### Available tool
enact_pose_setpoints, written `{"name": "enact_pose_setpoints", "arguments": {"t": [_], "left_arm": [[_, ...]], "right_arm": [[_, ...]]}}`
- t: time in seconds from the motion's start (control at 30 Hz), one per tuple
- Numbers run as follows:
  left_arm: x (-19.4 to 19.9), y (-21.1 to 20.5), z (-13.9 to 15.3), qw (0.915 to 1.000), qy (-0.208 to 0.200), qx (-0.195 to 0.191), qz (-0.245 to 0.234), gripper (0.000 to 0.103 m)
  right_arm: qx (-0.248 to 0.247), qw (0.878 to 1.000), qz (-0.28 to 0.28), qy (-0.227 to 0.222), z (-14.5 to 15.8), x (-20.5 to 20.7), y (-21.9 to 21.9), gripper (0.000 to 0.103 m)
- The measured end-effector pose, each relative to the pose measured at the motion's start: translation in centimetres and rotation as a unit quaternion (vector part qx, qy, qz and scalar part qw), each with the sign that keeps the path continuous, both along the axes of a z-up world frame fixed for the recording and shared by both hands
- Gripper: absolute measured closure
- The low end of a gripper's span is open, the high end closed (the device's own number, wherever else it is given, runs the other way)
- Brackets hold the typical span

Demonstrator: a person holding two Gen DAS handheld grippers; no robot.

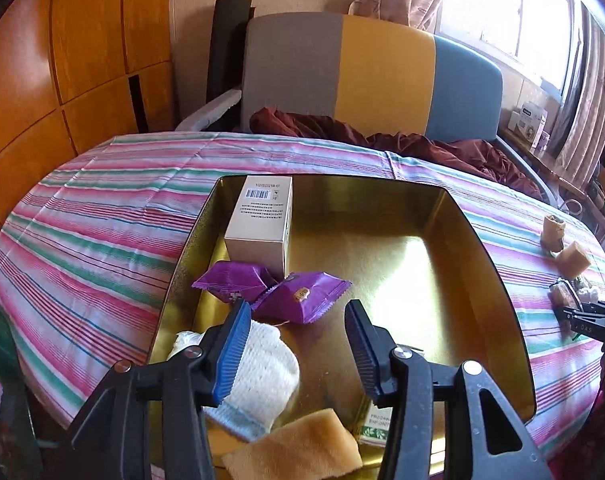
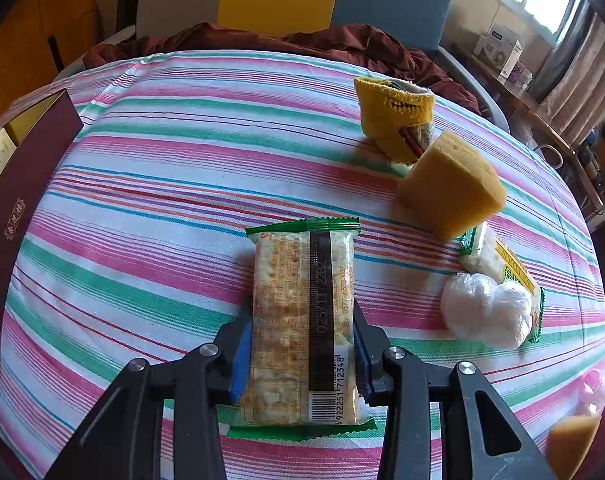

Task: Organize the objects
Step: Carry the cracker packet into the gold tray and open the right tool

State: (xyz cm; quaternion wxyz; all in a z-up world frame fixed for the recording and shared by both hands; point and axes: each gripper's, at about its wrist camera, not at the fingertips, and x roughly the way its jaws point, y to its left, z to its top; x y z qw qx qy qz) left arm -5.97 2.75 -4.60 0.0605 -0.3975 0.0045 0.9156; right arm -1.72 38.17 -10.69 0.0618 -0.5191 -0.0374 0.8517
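My left gripper (image 1: pixel 296 322) hangs open over a gold tin tray (image 1: pixel 442 240) with nothing between its fingers. In the tray lie a beige box (image 1: pixel 258 224), two purple snack packets (image 1: pixel 302 294), a white knitted sock (image 1: pixel 262 368), a tan sponge (image 1: pixel 298 448) and a printed pack (image 1: pixel 376 426) at the near edge. In the right wrist view my right gripper (image 2: pixel 300 344) is shut on a cracker pack with green ends (image 2: pixel 302 328), over the striped cloth.
On the striped tablecloth (image 2: pixel 142 216) lie a yellow sock (image 2: pixel 394 116), a yellow sponge (image 2: pixel 450 184), a white plastic bundle (image 2: pixel 486 312), another green-edged pack (image 2: pixel 502 264). A dark red box wall (image 2: pixel 26 192) stands at left. A chair (image 1: pixel 374 76) with maroon cloth stands behind.
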Motion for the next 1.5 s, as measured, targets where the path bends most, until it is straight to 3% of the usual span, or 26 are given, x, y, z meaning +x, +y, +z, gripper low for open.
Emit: {"name": "enact_pose_setpoints", "arguments": {"t": [0.23, 0.33, 0.57, 0.77, 0.87, 1.07, 1.27, 1.43, 1.5], "left_arm": [[2.0, -0.4, 2.0, 0.9994, 0.031, -0.002, -0.014, 0.054], [2.2, -1.0, 2.7, 0.9991, 0.042, 0.001, -0.009, 0.054], [2.5, -2.0, 3.2, 0.9988, 0.048, 0.011, 0.003, 0.054], [3.0, -2.9, 3.1, 0.9988, 0.045, 0.018, 0.010, 0.054], [3.2, -3.3, 3.1, 0.9986, 0.046, 0.021, 0.012, 0.054], [3.2, -4.4, 2.4, 0.9986, 0.038, 0.029, 0.021, 0.054], [3.1, -6.0, 1.4, 0.9984, 0.024, 0.031, 0.041, 0.054], [3.1, -6.5, 1.0, 0.9981, 0.019, 0.032, 0.049, 0.054], [3.1, -6.5, 1.0, 0.9982, 0.021, 0.031, 0.048, 0.054]], "right_arm": [[-0.009, 1.000, -0.023, -0.014, 0.4, -0.2, -0.3, 0.064], [-0.049, 0.998, -0.030, -0.010, 1.4, -0.3, -1.2, 0.065], [-0.109, 0.992, 0.039, 0.056, 6.7, -0.2, -9.1, 0.065], [-0.157, 0.978, 0.112, 0.076, 9.3, -1.0, -17.3, 0.065], [-0.178, 0.974, 0.127, 0.066, 9.0, -2.5, -20.6, 0.065], [-0.198, 0.974, 0.106, 0.037, 6.3, -6.2, -25.3, 0.065], [-0.228, 0.970, 0.083, 0.004, 3.9, -8.3, -27.4, 0.064], [-0.259, 0.957, 0.126, -0.030, 2.5, -7.9, -29.2, 0.058], [-0.251, 0.958, 0.132, -0.028, 2.4, -7.4, -29.5, 0.054]]}}
